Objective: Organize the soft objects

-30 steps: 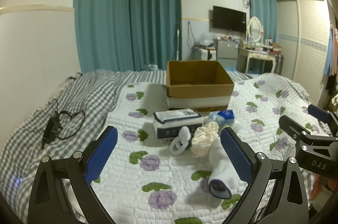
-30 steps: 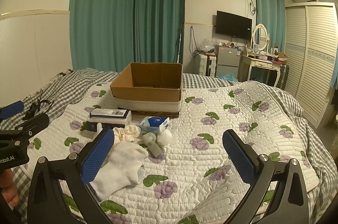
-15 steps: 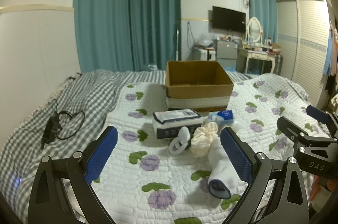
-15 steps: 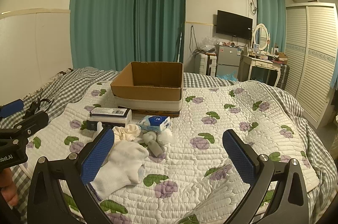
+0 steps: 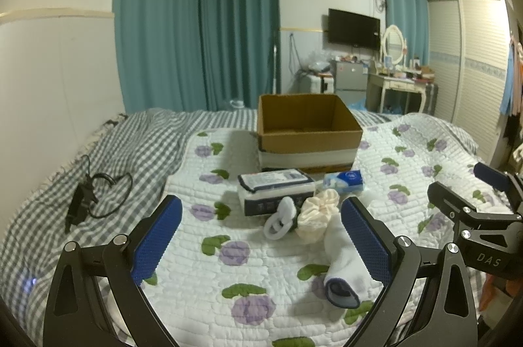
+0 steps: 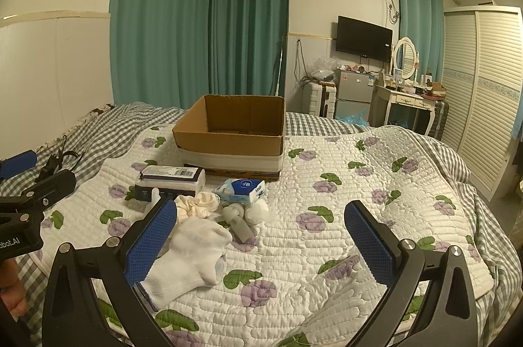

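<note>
Two grippers: we see the left gripper (image 5: 261, 235) and right gripper (image 6: 261, 235) both spread wide, holding nothing, low in frame.
Quilt (image 6: 376, 183): we see it filling the lower half.
Cardboard box (image 6: 228, 137): open-topped, frame centre.
White sock (image 6: 193, 258): lower left of the right view, beside the left finger.
Cream scrunchie (image 5: 317, 213): centre, just above the sock.

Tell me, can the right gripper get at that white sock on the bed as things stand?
Probably yes. The right gripper is open and empty, and the white sock lies flat on the quilt beside its left finger, with nothing on top of it.
</note>
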Demonstrator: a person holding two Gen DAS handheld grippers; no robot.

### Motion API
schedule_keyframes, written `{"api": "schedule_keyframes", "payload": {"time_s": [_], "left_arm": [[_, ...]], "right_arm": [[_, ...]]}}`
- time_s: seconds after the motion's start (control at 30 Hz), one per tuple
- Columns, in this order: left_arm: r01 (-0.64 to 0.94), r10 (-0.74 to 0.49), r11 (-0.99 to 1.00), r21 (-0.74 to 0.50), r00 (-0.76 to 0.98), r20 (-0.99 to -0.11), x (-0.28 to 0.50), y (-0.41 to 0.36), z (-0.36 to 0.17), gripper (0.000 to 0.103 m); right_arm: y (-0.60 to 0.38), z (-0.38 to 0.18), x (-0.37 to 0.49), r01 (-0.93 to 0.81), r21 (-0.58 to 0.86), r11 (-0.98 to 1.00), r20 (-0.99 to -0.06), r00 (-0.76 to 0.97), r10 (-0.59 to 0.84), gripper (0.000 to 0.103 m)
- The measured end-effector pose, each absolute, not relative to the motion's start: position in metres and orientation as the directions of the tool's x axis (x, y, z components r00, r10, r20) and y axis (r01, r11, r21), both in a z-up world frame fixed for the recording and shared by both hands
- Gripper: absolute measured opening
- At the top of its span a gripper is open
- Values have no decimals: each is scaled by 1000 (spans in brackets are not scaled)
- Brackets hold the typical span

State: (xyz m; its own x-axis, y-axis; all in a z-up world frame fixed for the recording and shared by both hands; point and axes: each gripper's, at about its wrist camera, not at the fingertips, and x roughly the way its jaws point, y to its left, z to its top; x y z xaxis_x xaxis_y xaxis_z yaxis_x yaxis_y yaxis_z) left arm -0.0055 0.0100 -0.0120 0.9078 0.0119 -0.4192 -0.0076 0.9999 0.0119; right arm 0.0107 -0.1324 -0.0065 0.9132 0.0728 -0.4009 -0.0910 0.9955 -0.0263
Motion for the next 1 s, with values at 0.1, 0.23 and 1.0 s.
{"api": "schedule_keyframes", "payload": {"time_s": [0.1, 0.23, 1.0], "left_arm": [[-9, 14, 1000, 13, 906, -422, -5, 11, -11, 100], [-7, 12, 1000, 13, 908, -418, -5, 12, -10, 100], [-64, 48, 998, -8, 827, -561, 26, 46, -52, 100]], "right_arm": [[-133, -8, 9, -93, -31, 995, -403, 913, 72, 103], [-131, -5, 10, -95, -37, 995, -404, 912, 72, 103], [-74, -91, 91, -221, -7, 975, -710, 688, 151, 93]]}}
